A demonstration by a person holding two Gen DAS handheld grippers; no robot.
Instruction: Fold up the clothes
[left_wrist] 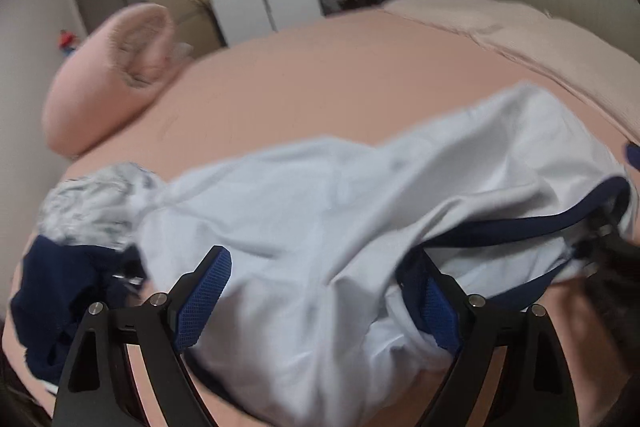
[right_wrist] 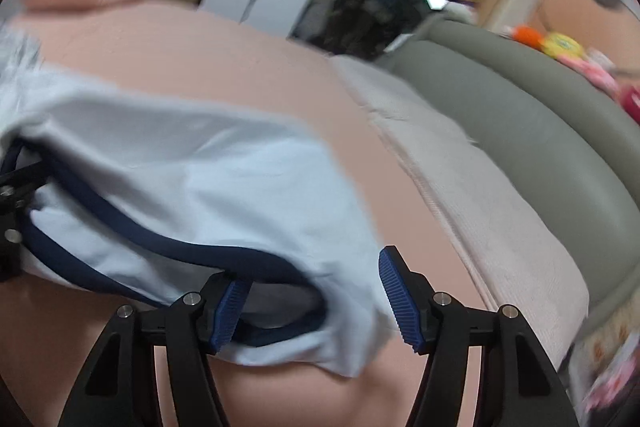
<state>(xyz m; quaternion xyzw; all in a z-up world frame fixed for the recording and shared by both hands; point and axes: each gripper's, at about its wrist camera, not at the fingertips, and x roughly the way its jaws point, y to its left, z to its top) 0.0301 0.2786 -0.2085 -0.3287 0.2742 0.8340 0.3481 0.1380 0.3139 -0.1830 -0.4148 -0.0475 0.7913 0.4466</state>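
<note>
1. The light blue shirt (left_wrist: pixel 304 195) is soft, thin cloth, matt, with creases. Its dark blue trim (right_wrist: pixel 132 223) looks like thicker cloth.
2. The pink bed sheet (left_wrist: pixel 320 79) is smooth, matt cloth.
3. The headboard (right_wrist: pixel 532 107) looks like smooth, padded leather with a dull shine.
4. The left gripper (left_wrist: pixel 316 291) has black matt plastic arms, shiny metal bolts and bumpy blue pads (left_wrist: pixel 204 295).
</note>
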